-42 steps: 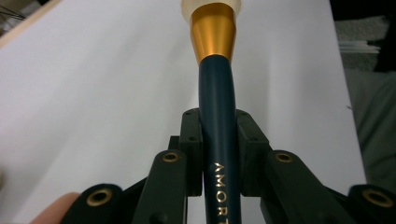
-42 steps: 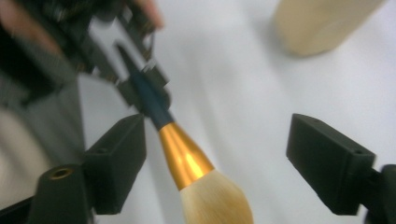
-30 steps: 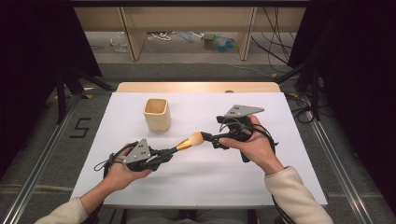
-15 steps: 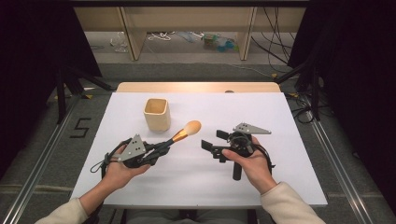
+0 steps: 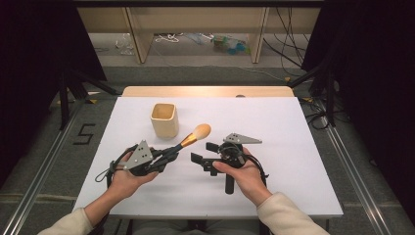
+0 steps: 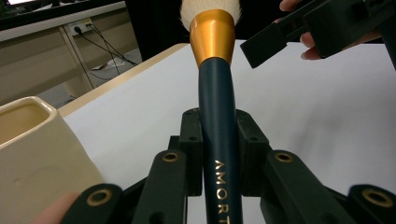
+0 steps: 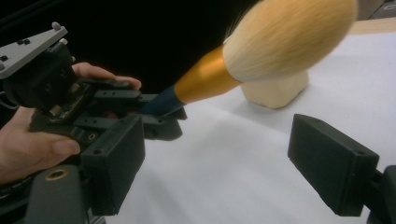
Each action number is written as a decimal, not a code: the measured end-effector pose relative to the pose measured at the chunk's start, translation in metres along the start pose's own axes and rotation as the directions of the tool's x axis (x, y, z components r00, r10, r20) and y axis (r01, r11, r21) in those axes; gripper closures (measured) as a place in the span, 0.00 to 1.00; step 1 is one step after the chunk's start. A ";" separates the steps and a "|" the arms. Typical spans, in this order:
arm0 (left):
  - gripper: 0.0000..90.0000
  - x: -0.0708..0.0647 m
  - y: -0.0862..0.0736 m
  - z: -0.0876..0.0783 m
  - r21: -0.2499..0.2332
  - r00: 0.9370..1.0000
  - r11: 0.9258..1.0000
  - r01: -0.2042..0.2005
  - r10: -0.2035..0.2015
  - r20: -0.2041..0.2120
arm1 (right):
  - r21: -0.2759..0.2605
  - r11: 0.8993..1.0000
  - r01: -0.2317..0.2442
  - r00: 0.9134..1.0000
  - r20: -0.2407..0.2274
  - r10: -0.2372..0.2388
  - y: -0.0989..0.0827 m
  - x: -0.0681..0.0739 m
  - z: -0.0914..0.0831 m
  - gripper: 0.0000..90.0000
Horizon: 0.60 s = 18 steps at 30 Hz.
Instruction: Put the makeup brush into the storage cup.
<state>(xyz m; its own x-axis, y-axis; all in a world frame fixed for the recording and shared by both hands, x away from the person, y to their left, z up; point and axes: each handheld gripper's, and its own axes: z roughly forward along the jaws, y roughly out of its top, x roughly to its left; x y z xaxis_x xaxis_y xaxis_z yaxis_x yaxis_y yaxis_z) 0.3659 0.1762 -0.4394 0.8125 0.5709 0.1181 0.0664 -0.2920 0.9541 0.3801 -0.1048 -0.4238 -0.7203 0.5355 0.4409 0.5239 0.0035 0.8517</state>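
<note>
In the high view, your left gripper (image 5: pixel 161 155) is clenched on the dark handle of the makeup brush (image 5: pixel 188 139), near the middle of the table's (image 5: pixel 293 122) near half; the brush slants up off the white surface, its pale bristle head toward the far edge, just beside the cream cup (image 5: pixel 164 120). Your right gripper (image 5: pixel 204 155) sits to the right of the brush, jaws apart with nothing between them; they have just been closing slightly. It points toward the left gripper without touching the brush. In the left gripper view, the two black jaws press both sides of the brush (image 6: pixel 217 135) handle, the gold ferrule and white bristles rise beyond them, the cup (image 6: pixel 37 154) stands at the left, and the right gripper (image 6: pixel 299 35) hangs near the bristles. In the right gripper view, the jaws stand wide and empty over the table (image 7: pixel 233 158); the brush (image 7: pixel 252 56) head is above them, held by the left gripper (image 7: pixel 154 119), with the cup (image 7: pixel 278 91) behind it.
</note>
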 end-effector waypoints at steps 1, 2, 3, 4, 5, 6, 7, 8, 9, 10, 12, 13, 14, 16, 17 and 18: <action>0.84 0.000 0.000 0.000 0.000 1.000 1.000 0.000 0.000 -0.002 | -0.007 1.000 0.003 1.000 0.002 -0.003 0.000 0.000 0.001 0.23; 0.84 0.000 0.000 0.000 -0.001 1.000 1.000 0.001 -0.001 -0.001 | -0.012 1.000 -0.005 1.000 0.000 0.005 0.000 -0.001 0.003 0.23; 0.84 0.000 0.001 0.001 -0.002 1.000 1.000 -0.001 0.001 0.000 | -0.010 1.000 -0.006 1.000 0.003 0.006 0.000 -0.001 0.005 0.23; 0.84 0.000 0.001 0.001 -0.002 1.000 1.000 -0.004 0.004 -0.002 | -0.007 1.000 -0.022 1.000 -0.001 0.022 0.001 0.000 0.005 0.24; 0.84 0.000 0.001 0.001 -0.001 1.000 1.000 -0.004 0.004 0.000 | -0.019 1.000 -0.017 1.000 0.000 0.017 0.001 -0.001 0.007 0.24; 0.84 -0.001 0.001 0.001 -0.004 1.000 1.000 -0.003 0.003 -0.001 | -0.014 1.000 -0.027 1.000 -0.004 0.027 0.002 -0.001 0.007 0.23; 0.84 -0.001 0.001 0.001 -0.002 1.000 1.000 -0.003 0.003 0.001 | -0.021 0.999 -0.024 1.000 -0.006 0.024 0.002 -0.002 0.010 0.24; 0.84 -0.001 0.001 0.002 -0.002 1.000 1.000 -0.002 0.002 0.001 | -0.023 0.999 -0.029 1.000 -0.007 0.029 0.003 -0.001 0.011 0.24; 0.84 -0.001 0.001 0.002 -0.001 1.000 1.000 -0.004 0.004 -0.001 | -0.021 0.999 -0.038 0.999 -0.009 0.038 0.004 0.000 0.012 0.23; 0.84 -0.002 0.001 0.002 -0.001 1.000 1.000 -0.004 0.004 0.001 | -0.022 0.999 -0.041 0.999 -0.010 0.040 0.004 0.000 0.013 0.24; 0.84 -0.001 0.001 0.002 -0.003 1.000 1.000 -0.010 0.010 0.003 | -0.030 0.999 -0.036 0.999 -0.007 0.036 0.005 -0.001 0.016 0.24; 0.84 -0.001 0.001 0.002 -0.004 1.000 1.000 -0.009 0.009 0.002 | -0.028 0.998 -0.053 0.998 -0.014 0.053 0.006 0.000 0.016 0.24; 0.84 -0.002 0.001 0.002 -0.005 1.000 1.000 -0.008 0.008 0.001 | -0.035 0.998 -0.049 0.999 -0.013 0.049 0.006 -0.001 0.017 0.24; 0.84 -0.002 0.001 0.002 -0.005 1.000 1.000 -0.008 0.008 0.000 | -0.034 0.998 -0.052 0.999 -0.011 0.052 0.007 0.000 0.019 0.24; 0.84 -0.002 0.001 0.002 -0.004 1.000 1.000 -0.009 0.009 -0.001 | -0.036 0.998 -0.059 0.998 -0.014 0.058 0.008 0.000 0.020 0.24; 0.84 -0.002 0.001 0.002 -0.004 1.000 1.000 -0.004 0.004 0.001 | -0.036 0.998 -0.057 0.998 -0.011 0.057 0.008 0.000 0.021 0.24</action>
<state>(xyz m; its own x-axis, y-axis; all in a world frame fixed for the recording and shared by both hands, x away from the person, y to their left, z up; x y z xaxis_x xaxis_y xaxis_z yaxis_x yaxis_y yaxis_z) 0.3653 0.1732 -0.4395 0.8133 0.5691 0.1212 0.0612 -0.2908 0.9548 0.3936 -0.0872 -0.4233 -0.6941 0.5257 0.4918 0.5476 -0.0579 0.8347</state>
